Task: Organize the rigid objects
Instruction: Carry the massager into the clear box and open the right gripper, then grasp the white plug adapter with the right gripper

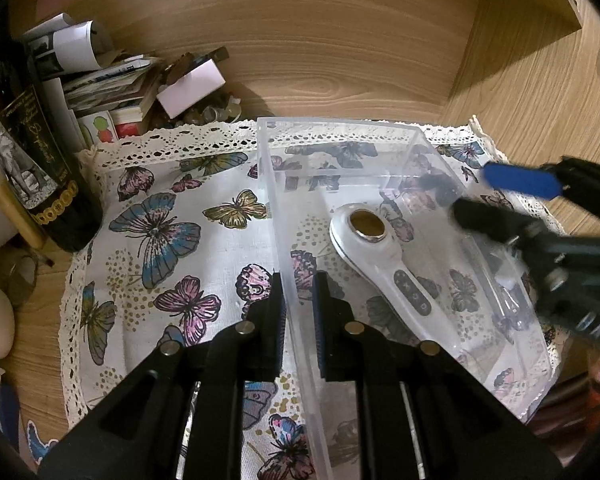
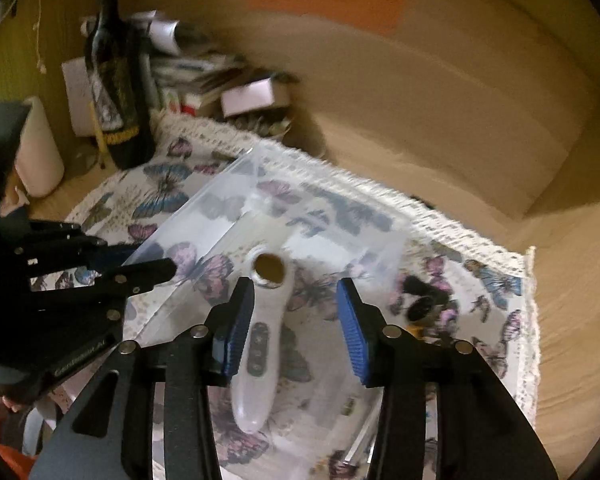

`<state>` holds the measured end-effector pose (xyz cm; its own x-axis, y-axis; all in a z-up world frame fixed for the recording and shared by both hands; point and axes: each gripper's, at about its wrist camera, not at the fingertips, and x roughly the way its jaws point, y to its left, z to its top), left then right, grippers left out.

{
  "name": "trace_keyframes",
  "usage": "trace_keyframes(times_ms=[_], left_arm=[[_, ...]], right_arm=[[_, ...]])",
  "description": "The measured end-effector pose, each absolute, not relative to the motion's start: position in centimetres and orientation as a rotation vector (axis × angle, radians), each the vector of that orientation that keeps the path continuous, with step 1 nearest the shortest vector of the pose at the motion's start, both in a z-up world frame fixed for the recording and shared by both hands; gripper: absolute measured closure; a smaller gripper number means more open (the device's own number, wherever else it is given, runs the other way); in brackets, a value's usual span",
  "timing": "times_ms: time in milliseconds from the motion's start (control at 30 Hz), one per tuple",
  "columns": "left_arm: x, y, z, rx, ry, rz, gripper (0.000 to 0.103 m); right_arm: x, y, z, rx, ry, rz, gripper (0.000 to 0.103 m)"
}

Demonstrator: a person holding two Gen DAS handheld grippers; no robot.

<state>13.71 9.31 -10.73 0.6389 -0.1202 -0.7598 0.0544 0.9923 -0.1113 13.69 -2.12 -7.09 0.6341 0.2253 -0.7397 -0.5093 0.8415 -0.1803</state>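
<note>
A clear plastic box [image 1: 340, 130] stands on a butterfly-print cloth [image 1: 172, 220]. Inside it lies a white handheld device [image 1: 380, 256] with a round brown head and buttons on its handle. My left gripper [image 1: 300, 312] is shut on the box's left wall, one finger on each side of it. My right gripper [image 2: 296, 320] hangs open over the box, and the device [image 2: 260, 340] lies loose on the floor of the box [image 2: 220, 200] beneath its fingers. In the left wrist view the right gripper [image 1: 500, 200] sits above the box's right wall. The left gripper [image 2: 140, 268] shows at the left in the right wrist view.
A dark wine bottle [image 1: 32, 160] stands at the cloth's left corner beside a pile of papers and small boxes [image 1: 112, 80]. A cream rounded object [image 2: 40, 148] sits left of the bottle [image 2: 116, 92]. Wooden walls close the back and right sides.
</note>
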Motion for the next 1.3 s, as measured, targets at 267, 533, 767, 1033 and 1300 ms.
trace_keyframes(times_ms=[267,533,767,1033,1300], left_arm=[[13.7,9.3,-10.8,-0.086,0.875,-0.099,0.091],[13.8,9.4,-10.9,-0.079,0.876,-0.1,0.091],[14.1,9.4,-10.9,-0.083,0.884,-0.097,0.091],[14.1,9.4,-10.8,-0.082,0.885,-0.098,0.091],[14.1,9.5,-10.8,-0.082,0.885,-0.099,0.091]], right_arm=[[13.6,-7.8,-4.2,-0.338,0.704,0.296,0.052],[14.3,-13.1,-5.4,-0.276,0.755,0.173,0.05],[14.0,-14.4,-10.1,-0.238,0.88,0.19,0.05],[13.8,-15.2,-12.8,-0.175,0.948,0.205,0.058],[13.5,-14.9,-13.0,-0.182,0.936,0.212,0.068]])
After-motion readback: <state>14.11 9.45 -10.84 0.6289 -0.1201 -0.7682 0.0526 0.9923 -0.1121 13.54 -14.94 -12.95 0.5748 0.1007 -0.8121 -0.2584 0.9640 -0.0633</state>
